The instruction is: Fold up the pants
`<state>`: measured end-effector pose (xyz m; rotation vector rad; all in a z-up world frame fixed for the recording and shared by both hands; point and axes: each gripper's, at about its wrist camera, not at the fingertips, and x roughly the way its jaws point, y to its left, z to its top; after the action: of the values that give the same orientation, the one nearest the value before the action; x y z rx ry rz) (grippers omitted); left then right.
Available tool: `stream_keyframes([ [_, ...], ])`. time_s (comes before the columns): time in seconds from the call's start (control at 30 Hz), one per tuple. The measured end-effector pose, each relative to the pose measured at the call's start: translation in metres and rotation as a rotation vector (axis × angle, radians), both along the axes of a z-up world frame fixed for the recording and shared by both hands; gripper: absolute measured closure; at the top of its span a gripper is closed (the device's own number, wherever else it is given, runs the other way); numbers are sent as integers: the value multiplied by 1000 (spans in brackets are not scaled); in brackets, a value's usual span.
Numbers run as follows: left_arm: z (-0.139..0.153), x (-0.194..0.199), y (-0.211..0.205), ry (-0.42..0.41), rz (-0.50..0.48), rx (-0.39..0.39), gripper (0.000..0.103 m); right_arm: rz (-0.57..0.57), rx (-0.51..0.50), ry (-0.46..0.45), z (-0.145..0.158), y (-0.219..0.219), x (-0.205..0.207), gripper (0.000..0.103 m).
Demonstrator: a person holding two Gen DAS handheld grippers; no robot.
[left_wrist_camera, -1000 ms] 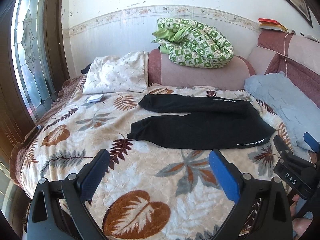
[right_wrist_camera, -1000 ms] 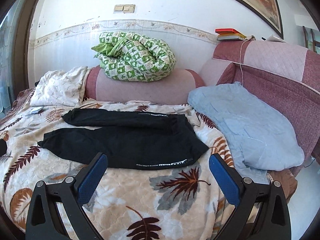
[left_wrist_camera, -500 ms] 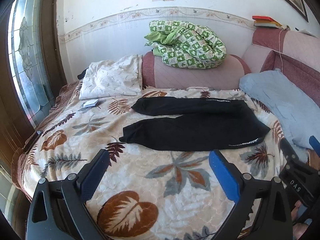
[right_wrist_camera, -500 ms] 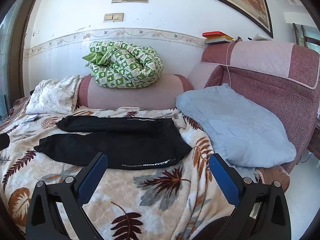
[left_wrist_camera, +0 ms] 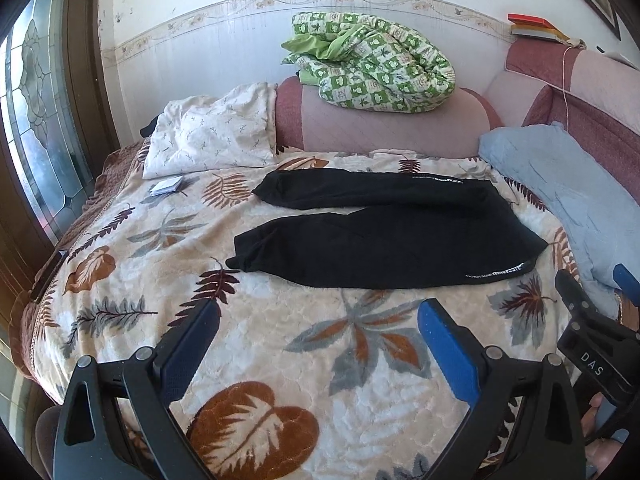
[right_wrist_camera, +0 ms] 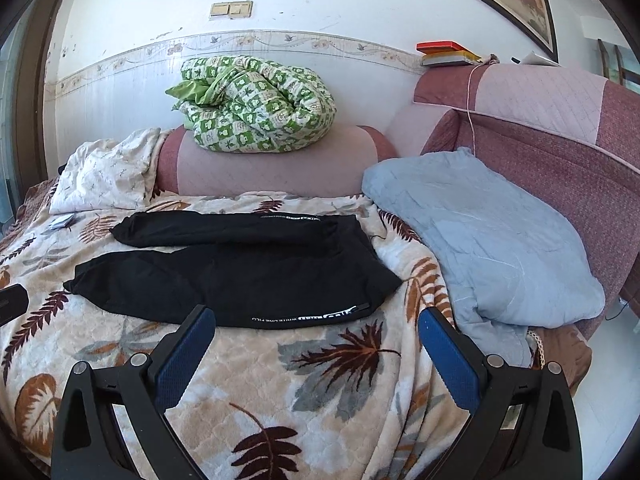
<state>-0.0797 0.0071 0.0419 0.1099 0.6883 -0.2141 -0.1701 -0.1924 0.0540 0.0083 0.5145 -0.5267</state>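
Note:
Black pants (left_wrist_camera: 384, 236) lie flat on the leaf-patterned blanket (left_wrist_camera: 280, 344), legs spread apart pointing left, waistband at the right. They also show in the right wrist view (right_wrist_camera: 240, 272). My left gripper (left_wrist_camera: 318, 338) is open and empty, hovering above the blanket in front of the pants. My right gripper (right_wrist_camera: 316, 344) is open and empty, near the waistband's front edge. The right gripper's body also shows at the right edge of the left wrist view (left_wrist_camera: 592, 336).
A light blue quilt (right_wrist_camera: 480, 240) lies to the right of the pants. A green checked duvet (left_wrist_camera: 372, 68) sits on the pink bolster (left_wrist_camera: 384, 128). A white pillow (left_wrist_camera: 212, 132) and a small card (left_wrist_camera: 166, 186) lie at the back left. A glass door (left_wrist_camera: 36, 120) stands at the left.
Both grippers have shifted slightly, so the pants sit a little differently in each view. Both stay open and empty. The pants have not moved.

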Motion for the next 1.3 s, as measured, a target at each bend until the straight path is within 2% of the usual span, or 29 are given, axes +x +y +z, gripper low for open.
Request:
stream_keyframes([
  [0.53,-22,61,11,81,10,24,3,17,-38,56,0,-9,61,0],
  [0.7,-28,83,17,104,20,23,3,13,-70,36,11,-18,80,0],
  [0.83,-26,113,30,136,22,-20,3,54,-108,23,25,-24,103,0],
  [0.9,-24,133,38,154,26,-45,3,122,-98,90,21,-32,129,0],
  [0.97,-22,159,47,180,30,-73,3,182,-51,211,11,-46,164,0],
  [1.1,-20,214,59,230,25,-108,3,205,66,261,6,-86,202,0],
  [1.3,-29,308,62,285,-4,-156,5,249,321,281,1,-159,261,0],
])
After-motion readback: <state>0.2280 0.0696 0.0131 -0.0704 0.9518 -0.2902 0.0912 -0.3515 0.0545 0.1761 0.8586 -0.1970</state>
